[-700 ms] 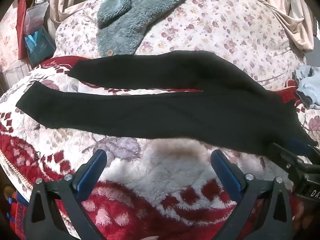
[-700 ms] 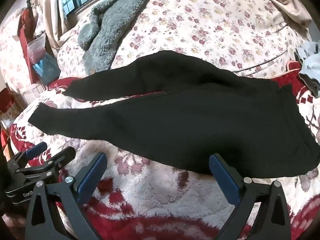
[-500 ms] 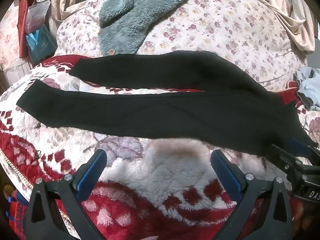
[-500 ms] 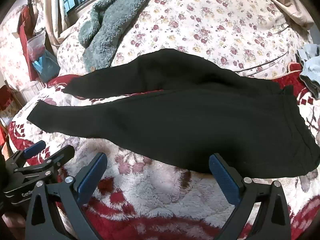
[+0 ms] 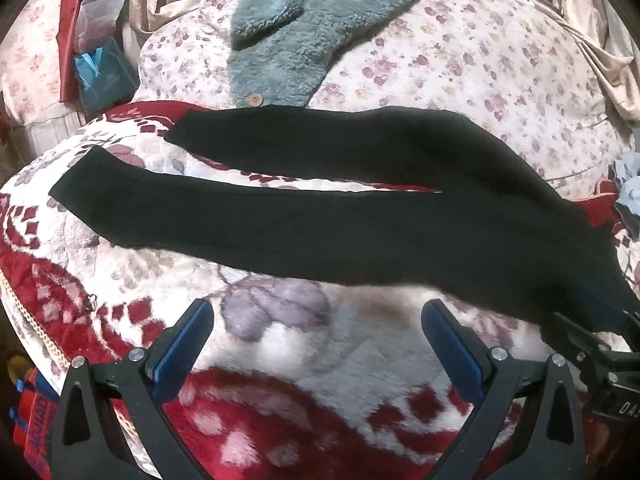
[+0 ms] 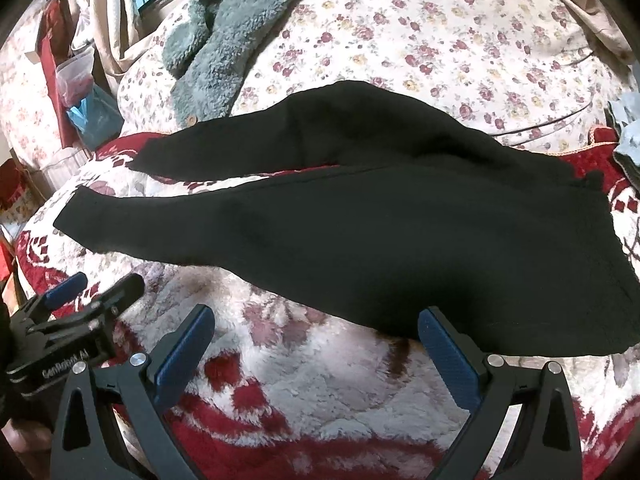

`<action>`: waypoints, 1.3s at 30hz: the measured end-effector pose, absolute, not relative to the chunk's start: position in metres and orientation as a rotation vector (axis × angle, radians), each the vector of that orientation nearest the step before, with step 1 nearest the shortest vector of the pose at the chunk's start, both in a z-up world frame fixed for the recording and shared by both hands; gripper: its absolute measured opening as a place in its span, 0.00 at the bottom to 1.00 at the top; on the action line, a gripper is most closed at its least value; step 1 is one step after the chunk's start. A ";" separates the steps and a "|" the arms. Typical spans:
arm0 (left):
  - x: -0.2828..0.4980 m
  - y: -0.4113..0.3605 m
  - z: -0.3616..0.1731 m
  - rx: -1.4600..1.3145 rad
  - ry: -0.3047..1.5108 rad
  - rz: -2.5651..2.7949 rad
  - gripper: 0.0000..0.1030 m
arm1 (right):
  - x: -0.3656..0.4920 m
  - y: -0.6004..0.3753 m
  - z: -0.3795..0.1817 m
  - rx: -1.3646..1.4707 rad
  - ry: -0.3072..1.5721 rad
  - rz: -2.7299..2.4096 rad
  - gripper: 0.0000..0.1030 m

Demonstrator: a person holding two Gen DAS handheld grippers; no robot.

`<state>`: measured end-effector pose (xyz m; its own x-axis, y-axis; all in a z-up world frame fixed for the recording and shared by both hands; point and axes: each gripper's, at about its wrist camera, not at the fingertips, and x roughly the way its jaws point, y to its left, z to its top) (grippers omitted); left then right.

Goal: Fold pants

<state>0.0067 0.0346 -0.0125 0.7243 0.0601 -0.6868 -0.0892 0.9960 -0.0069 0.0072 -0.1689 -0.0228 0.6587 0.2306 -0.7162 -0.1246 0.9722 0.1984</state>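
Black pants (image 5: pixel 320 224) lie spread flat on a red and white fleece blanket (image 5: pixel 340 352), legs pointing left, waistband at the right (image 6: pixel 560 264). The two legs fork apart toward the left. My left gripper (image 5: pixel 316 332) hovers open just in front of the near leg, nothing between its blue pads. My right gripper (image 6: pixel 312 336) stands open in front of the seat and waist part, its right pad close to the near hem. Each gripper shows in the other's view: the right one (image 5: pixel 592 344) at the right edge, the left one (image 6: pixel 72 308) at the left edge.
A grey fluffy garment (image 5: pixel 304 36) lies on the floral quilt (image 5: pixel 460 64) behind the pants. A pale blue cloth (image 6: pixel 628 136) sits at the right edge. Bags and a teal box (image 5: pixel 100 76) stand at the far left beside the bed, with beige curtains behind.
Both grippers have drifted slightly forward and left toward the pants, still wide open. The pants have not moved.
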 end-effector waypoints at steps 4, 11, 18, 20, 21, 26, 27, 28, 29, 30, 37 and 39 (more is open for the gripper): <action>0.010 0.045 -0.017 -0.062 0.747 0.072 1.00 | 0.011 -0.170 -0.029 0.140 0.856 0.190 1.00; 0.020 0.050 -0.031 -0.144 0.860 0.001 1.00 | 0.007 -0.196 -0.037 0.124 0.889 0.132 1.00; 0.025 0.018 -0.031 -0.089 0.849 -0.098 1.00 | -0.004 -0.255 -0.038 0.225 0.917 0.017 1.00; 0.027 0.009 -0.033 -0.091 0.870 -0.123 1.00 | -0.009 -0.269 -0.040 0.275 0.927 0.006 1.00; 0.028 0.006 -0.034 -0.084 0.881 -0.128 1.00 | -0.013 -0.276 -0.041 0.300 0.933 0.001 1.00; 0.033 -0.004 -0.035 -0.049 0.903 -0.135 1.00 | -0.031 -0.305 -0.050 0.357 0.952 -0.051 1.00; 0.035 -0.004 -0.035 -0.042 0.909 -0.132 1.00 | -0.033 -0.311 -0.051 0.367 0.952 -0.062 1.00; 0.037 -0.005 -0.035 -0.039 0.911 -0.132 1.00 | -0.034 -0.318 -0.051 0.383 0.950 -0.074 1.00; 0.038 -0.006 -0.035 -0.037 0.910 -0.132 1.00 | -0.036 -0.324 -0.052 0.394 0.948 -0.082 1.00; 0.039 -0.006 -0.035 -0.039 0.910 -0.134 1.00 | -0.036 -0.332 -0.052 0.417 0.948 -0.091 1.00; 0.044 -0.012 -0.039 -0.039 0.928 -0.139 1.00 | -0.036 -0.368 -0.056 0.568 0.941 -0.125 1.00; 0.046 -0.012 -0.040 -0.039 0.933 -0.144 1.00 | -0.036 -0.378 -0.060 0.623 0.927 -0.120 1.00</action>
<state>0.0457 -0.0117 -0.0398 0.5868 -0.1403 -0.7975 0.1061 0.9897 -0.0960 -0.0355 -0.3778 -0.0598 0.6075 0.1634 -0.7773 0.3558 0.8190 0.4503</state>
